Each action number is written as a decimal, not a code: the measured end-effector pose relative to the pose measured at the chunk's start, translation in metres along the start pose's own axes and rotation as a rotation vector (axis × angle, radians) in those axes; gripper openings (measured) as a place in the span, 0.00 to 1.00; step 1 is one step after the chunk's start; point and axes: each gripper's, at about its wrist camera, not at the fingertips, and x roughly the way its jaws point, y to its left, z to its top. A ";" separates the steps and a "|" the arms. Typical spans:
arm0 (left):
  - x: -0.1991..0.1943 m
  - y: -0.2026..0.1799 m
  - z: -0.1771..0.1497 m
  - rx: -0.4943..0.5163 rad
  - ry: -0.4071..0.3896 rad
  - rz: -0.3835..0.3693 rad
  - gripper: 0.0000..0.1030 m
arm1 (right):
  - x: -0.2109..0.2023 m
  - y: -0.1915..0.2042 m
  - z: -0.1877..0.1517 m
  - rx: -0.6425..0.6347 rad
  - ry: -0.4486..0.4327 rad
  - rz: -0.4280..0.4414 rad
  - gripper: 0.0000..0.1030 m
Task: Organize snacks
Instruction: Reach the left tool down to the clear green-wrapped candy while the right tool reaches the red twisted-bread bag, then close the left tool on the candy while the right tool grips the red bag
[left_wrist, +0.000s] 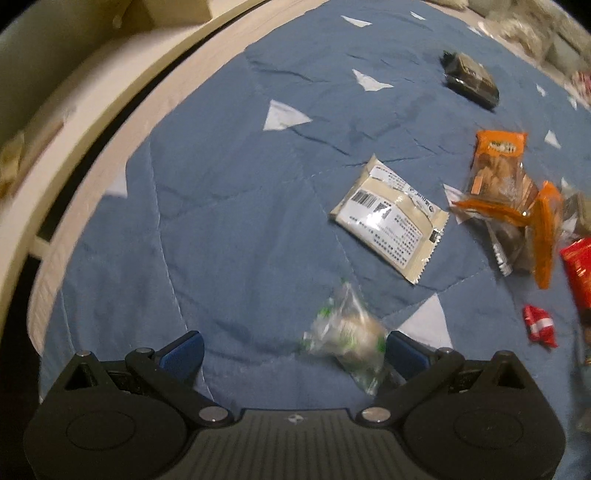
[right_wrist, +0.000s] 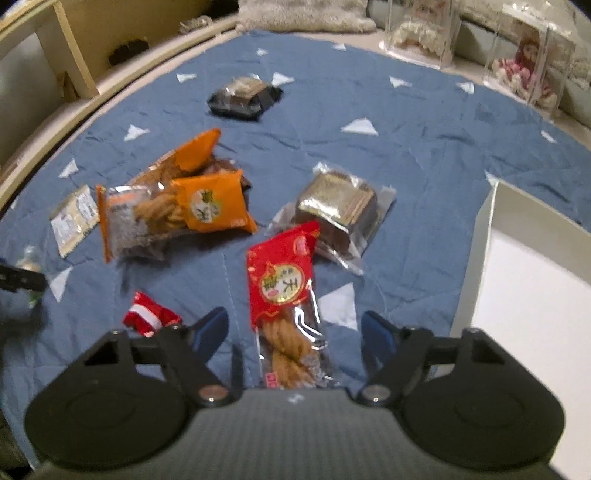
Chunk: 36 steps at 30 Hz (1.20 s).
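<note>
The snacks lay scattered on a blue quilt patterned with pale triangles, spread over a bed. The left claw stood with its 2 blue fingers wide apart, and 1 small clear packet with green print sat between them, close against the right finger; blur hid whether it touched. Beyond it lay 1 beige packet, label side up. The right claw was also spread wide, holding nothing, with the lower end of 1 red twist-snack bag lying between its fingers on the quilt. To the left of that bag was 1 small red-and-white candy. Farther out I counted 3 orange packs heaped together, 1 clear-wrapped brown cake just beyond the red bag, and 1 dark packet well apart at the far side. A white box stood open on the right.
</note>
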 end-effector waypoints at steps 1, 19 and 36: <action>-0.002 0.003 0.000 -0.017 -0.001 -0.020 1.00 | 0.004 0.001 0.000 -0.013 0.010 -0.004 0.76; -0.002 -0.029 -0.002 0.356 -0.025 -0.105 0.79 | 0.010 0.017 -0.008 -0.086 0.075 -0.018 0.47; -0.003 -0.030 -0.004 0.418 -0.069 -0.092 0.36 | 0.003 0.015 -0.010 -0.065 0.086 -0.010 0.44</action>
